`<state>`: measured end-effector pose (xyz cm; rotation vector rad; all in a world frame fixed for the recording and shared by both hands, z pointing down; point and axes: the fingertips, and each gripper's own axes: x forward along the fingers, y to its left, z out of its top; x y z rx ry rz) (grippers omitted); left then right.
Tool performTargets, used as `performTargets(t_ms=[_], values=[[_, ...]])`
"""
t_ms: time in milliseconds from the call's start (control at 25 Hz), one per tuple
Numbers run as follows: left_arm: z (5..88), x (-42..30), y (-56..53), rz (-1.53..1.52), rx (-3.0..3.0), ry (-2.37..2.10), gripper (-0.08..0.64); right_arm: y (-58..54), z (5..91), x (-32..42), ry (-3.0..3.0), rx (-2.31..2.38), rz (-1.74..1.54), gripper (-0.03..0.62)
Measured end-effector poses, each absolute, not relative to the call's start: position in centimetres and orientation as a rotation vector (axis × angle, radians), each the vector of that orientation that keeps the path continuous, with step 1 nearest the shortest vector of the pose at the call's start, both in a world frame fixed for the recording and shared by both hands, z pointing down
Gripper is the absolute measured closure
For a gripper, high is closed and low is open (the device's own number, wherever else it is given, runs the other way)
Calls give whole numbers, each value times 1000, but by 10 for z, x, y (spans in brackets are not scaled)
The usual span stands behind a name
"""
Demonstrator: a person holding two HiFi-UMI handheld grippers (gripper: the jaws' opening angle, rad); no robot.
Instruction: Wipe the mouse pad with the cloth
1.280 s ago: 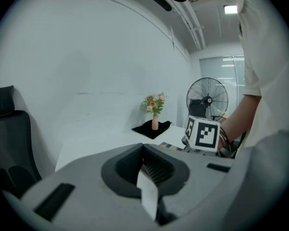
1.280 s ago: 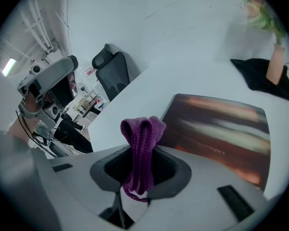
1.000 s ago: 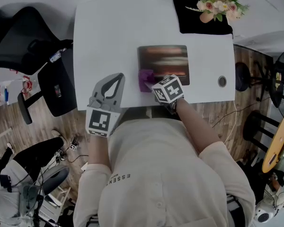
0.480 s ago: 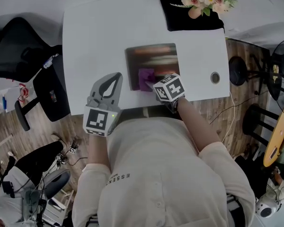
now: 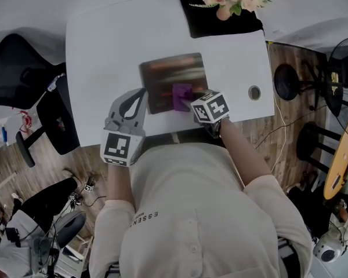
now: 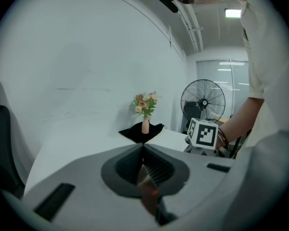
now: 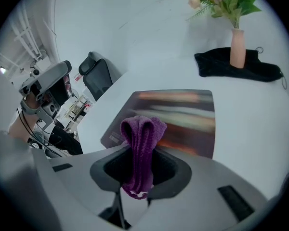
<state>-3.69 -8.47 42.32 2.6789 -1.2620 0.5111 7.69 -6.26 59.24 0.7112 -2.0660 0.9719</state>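
"Looking down from the head view, what has changed in the last second?" asks 1 speaker.

"The cloth has slid along the mouse pad, from its left near corner to past the middle of its near edge, carried by the right tool," says the other. "The left tool has come in too. It was apart from the pad, and now its tip sits at the pad's left edge. The pad lies close to the near edge of the counter, about midway along it."

"And the left gripper view?"

"The left tool has its jaws together at the tips. A thin reddish-brown sliver shows in the gap behind them, and I can't tell what it is. Beyond are the right tool's marker cube and a vase of flowers toward the counter's far edge."

"The right gripper view?"

"The right tool is clamped on the purple cloth, which stands folded between the jaws and pokes out past them, over the pad. Whether it presses on the surface, I can't tell from here."

"So what does that mean for the wipe?"

"I'd judge 1 stroke along the near strip is under way, with the left tool placed to steady the pad. The far part looks still to do."
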Motion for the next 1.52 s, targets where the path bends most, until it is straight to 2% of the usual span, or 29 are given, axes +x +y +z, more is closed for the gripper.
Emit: performTargets(t_ms=[1080,1520], values=[[422,28,-91,540,2741,-1223,558,-71,593,211,-1925,923,975,485],[386,9,-98,555,2785,-1333,558,-109,504,168,-2207,998,768,486]])
